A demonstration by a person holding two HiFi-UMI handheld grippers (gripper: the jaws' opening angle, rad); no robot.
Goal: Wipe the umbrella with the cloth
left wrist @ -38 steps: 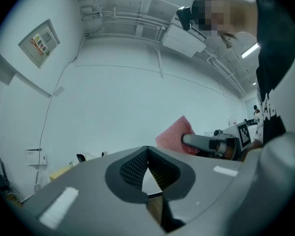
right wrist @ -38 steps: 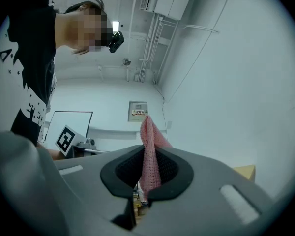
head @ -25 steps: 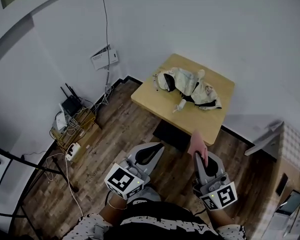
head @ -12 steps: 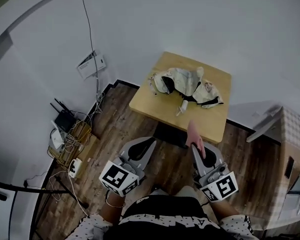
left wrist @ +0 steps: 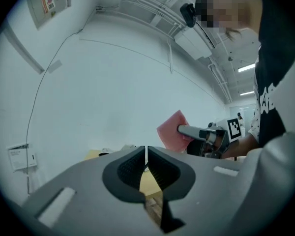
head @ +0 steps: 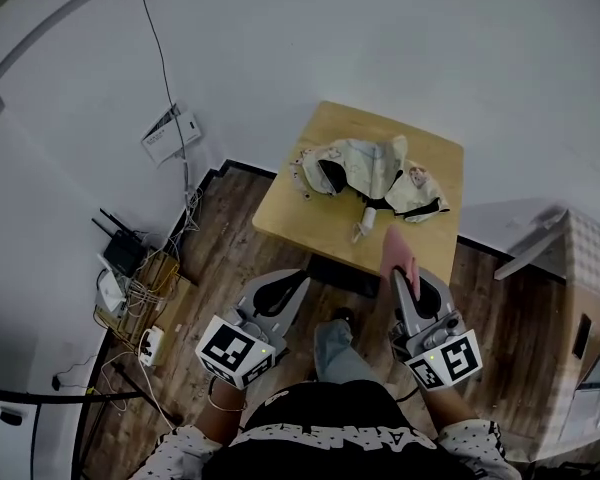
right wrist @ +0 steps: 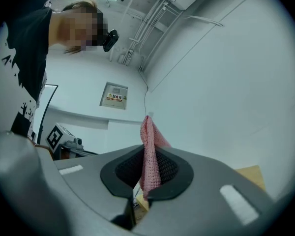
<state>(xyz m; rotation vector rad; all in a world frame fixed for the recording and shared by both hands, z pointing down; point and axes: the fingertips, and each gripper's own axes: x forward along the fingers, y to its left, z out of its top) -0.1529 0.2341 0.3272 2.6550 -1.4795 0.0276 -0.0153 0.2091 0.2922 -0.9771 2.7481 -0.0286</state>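
From the head camera we look steeply down, from well above, on the small table (head: 425, 153), the wooden floor (head: 230, 258), the left gripper (head: 300, 278) and the right gripper (head: 396, 283). The left gripper view sits low, close behind its own jaws, facing level toward the white wall (left wrist: 113, 92) — the right gripper and its pink cloth (left wrist: 169, 132) show at its right. The right gripper view tilts up toward the ceiling (right wrist: 152, 4); all three share the table.

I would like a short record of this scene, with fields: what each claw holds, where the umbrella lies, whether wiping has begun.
left claw: shut, empty
right claw: shut on pink cloth
umbrella: collapsed, lying on wooden table
table: by the white wall, ahead of both claws
wiping: not yet begun; cloth apart from umbrella
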